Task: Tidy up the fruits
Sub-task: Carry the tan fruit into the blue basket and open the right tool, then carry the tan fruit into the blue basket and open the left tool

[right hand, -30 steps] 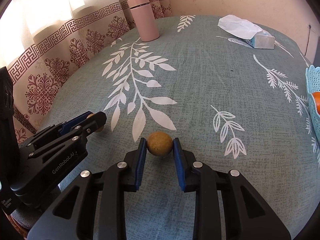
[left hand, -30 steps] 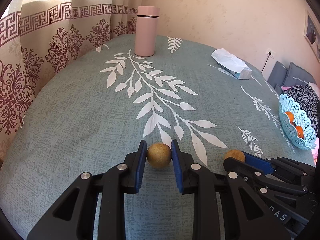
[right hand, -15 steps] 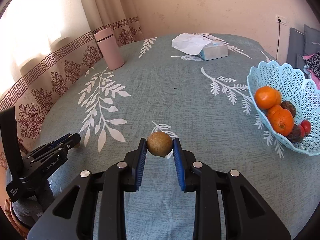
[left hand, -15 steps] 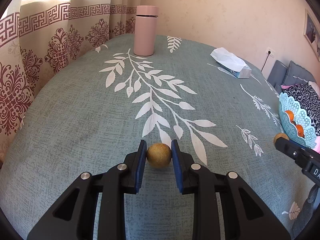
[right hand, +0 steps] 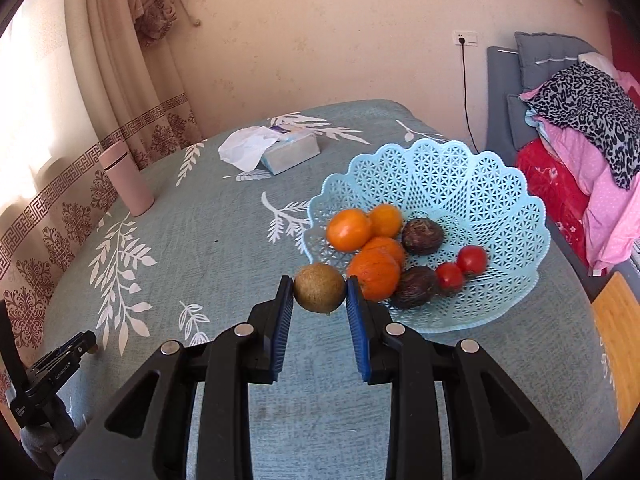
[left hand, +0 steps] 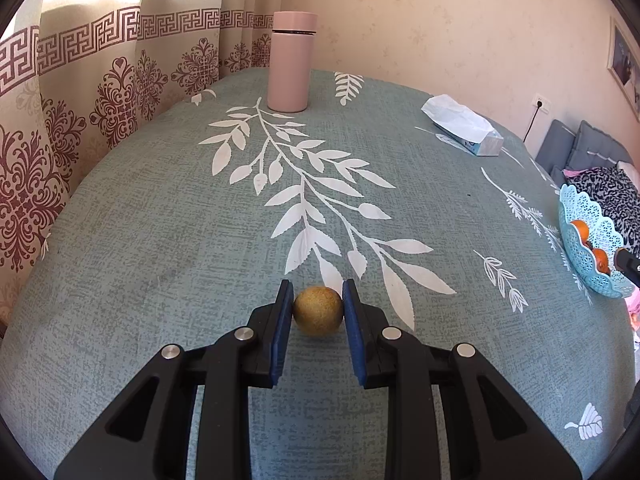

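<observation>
Tongs, L (left hand: 318,312): clamped on brown fruit (left hand: 318,311), resting on worktop (left hand: 160,240). Tongs, R (right hand: 320,294): clamped on 2nd brown fruit (right hand: 319,287), beside blue basket (right hand: 500,200).

**Lighting and Image Quality**

Bright daylight enters through the curtain (left hand: 100,80) at left — glare washes out its upper folds in both views. The pink bottle (left hand: 289,64) casts a soft shadow on the curtain behind it. Fisheye distortion bows the bench (left hand: 160,220) edges; dark vignette at corners. Slight blur in the right wrist view.
</observation>
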